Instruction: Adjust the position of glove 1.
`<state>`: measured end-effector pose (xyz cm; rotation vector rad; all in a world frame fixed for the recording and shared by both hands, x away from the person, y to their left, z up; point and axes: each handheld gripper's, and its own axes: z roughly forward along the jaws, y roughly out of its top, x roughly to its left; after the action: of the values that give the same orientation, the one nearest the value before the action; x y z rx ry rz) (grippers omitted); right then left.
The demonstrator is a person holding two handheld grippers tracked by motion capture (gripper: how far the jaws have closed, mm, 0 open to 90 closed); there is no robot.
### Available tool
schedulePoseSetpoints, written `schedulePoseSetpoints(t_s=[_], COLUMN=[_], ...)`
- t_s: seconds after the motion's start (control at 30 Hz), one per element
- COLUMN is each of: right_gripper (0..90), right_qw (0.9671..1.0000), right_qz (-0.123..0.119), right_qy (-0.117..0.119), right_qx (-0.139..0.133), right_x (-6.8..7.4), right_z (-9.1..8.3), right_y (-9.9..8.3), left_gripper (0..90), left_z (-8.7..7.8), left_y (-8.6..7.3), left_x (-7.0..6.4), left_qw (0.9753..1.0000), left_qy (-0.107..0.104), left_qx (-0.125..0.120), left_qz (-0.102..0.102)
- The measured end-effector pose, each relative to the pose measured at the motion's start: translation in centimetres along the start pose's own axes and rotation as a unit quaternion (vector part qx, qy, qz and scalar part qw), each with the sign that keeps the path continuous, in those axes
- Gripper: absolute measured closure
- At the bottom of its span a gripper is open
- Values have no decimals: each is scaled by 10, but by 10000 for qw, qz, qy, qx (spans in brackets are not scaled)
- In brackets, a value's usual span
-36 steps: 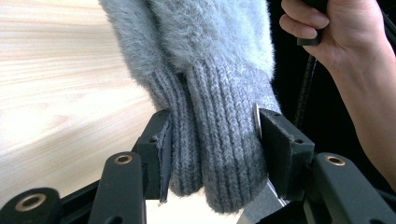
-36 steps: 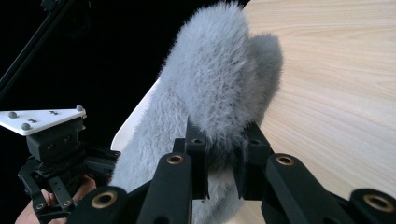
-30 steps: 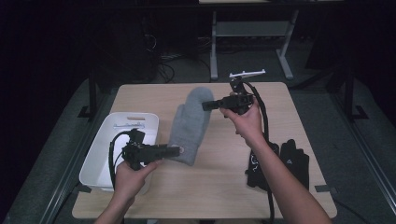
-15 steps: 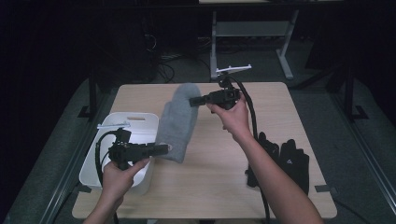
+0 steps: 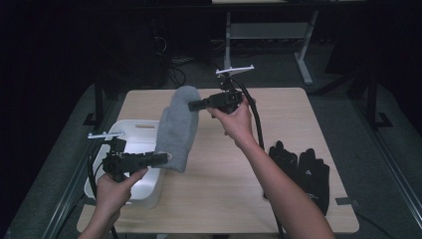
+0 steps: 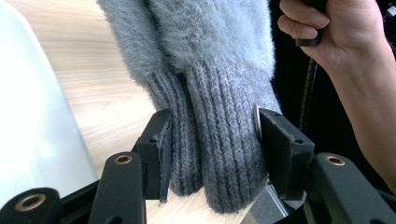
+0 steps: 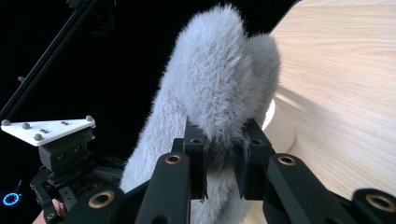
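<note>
A fluffy grey mitten (image 5: pixel 176 127) with a ribbed knit cuff (image 6: pixel 212 140) hangs stretched in the air between my two grippers. My left gripper (image 5: pixel 161 158) is shut on the cuff end, low and beside the white bin (image 5: pixel 130 130). In the left gripper view the jaws of the left gripper (image 6: pixel 212 140) pinch the ribbed cuff. My right gripper (image 5: pixel 193 105) is shut on the furry fingertip end, held higher over the table (image 5: pixel 278 109). In the right gripper view the right gripper (image 7: pixel 223 161) clamps the fur of the mitten (image 7: pixel 215 88).
A pair of black gloves (image 5: pixel 301 169) lies near the table's right edge. The white bin sits at the table's left front corner. Dark floor, cables and a metal stand (image 5: pixel 268 30) lie beyond the far edge.
Both grippers have carried the mitten to the left, toward the white bin. The mitten has lifted off the table and now hangs more steeply between them.
</note>
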<state>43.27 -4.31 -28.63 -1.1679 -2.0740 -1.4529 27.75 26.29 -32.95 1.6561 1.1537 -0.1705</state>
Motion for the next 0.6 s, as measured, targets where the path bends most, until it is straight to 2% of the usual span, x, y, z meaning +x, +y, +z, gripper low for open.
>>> schedulePoseSetpoints(t_s=[0.23, 0.43, 0.6], right_gripper=[759, 756, 756], right_qw=[9998, 9998, 9996], right_qz=[-49, -65, -125], right_qy=[170, 190, 191], right_qx=[0, 31, 157], right_x=[6, 12, 21], right_z=[15, 27, 38], right_y=[5, 8, 12], left_gripper=[485, 485, 483], left_z=[-15, -26, -37], left_y=[-1, -1, -4], left_x=[5, 9, 12], left_qw=[10000, 9998, 9997], left_qy=[72, 155, 224], left_qx=[-61, -106, -130], left_qz=[-22, -19, -43])
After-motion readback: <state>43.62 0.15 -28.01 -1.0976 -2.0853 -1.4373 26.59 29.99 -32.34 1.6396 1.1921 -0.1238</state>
